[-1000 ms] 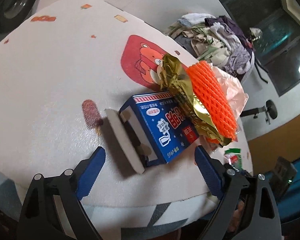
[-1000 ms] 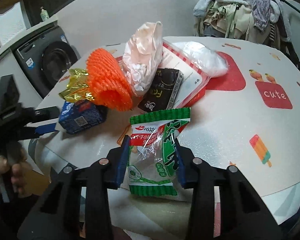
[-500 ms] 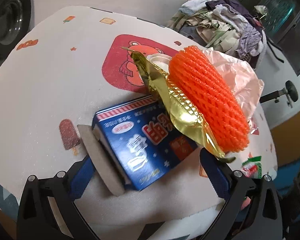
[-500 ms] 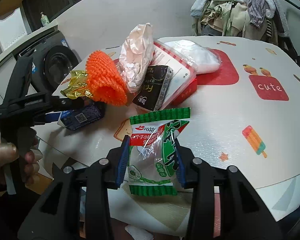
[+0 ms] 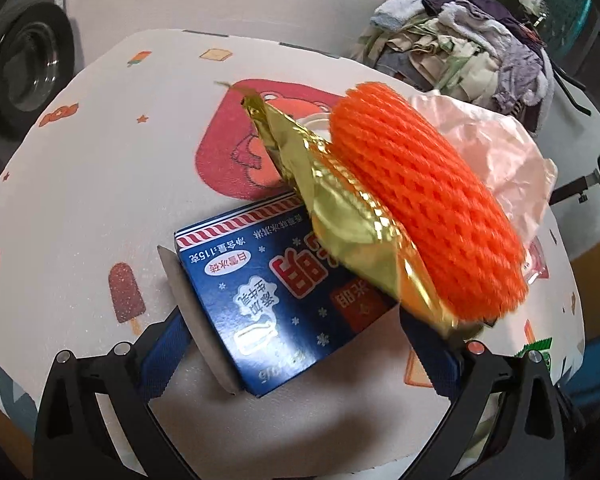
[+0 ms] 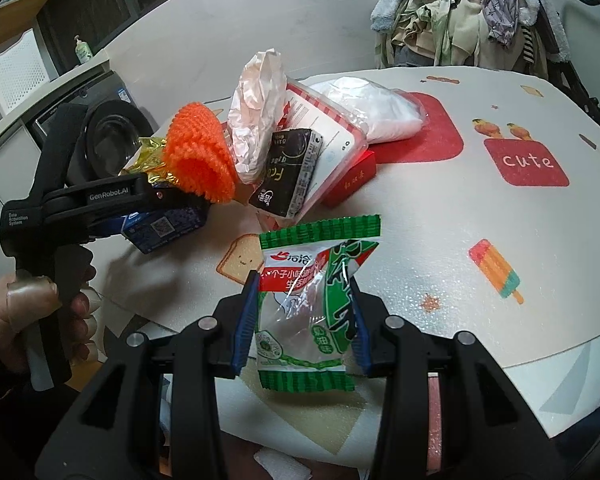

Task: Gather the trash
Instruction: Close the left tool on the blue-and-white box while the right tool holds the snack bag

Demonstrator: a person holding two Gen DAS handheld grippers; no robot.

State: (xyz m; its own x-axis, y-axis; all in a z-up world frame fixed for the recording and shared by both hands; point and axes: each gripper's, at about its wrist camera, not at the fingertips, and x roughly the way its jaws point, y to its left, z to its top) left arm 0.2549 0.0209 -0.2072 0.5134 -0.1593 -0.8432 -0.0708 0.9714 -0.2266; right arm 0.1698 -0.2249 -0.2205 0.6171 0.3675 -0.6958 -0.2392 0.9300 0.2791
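A blue carton (image 5: 268, 300) lies near the edge of the round table (image 5: 80, 160), one end flap hanging open. My left gripper (image 5: 296, 344) stands open, a finger on each side of the carton. A gold foil wrapper (image 5: 340, 216) and an orange foam net (image 5: 420, 208) lie on the carton's far end, with a pink plastic bag (image 5: 500, 160) behind them. My right gripper (image 6: 304, 292) is shut on a green and white snack packet (image 6: 308, 304), held upright above the table edge. In the right wrist view, a hand (image 6: 32, 304) holds the left gripper beside the carton (image 6: 164, 228).
A black packet (image 6: 288, 176), a red and white box (image 6: 332, 148) and a white plastic bag (image 6: 372, 108) sit mid-table behind the net. Clothes are heaped (image 6: 480, 12) beyond the table. A washing machine (image 6: 100, 136) stands to the left.
My left gripper moved forward until its fingers straddle the blue carton, and its jaws spread a little wider. The right gripper kept hold of the green packet and barely shifted.
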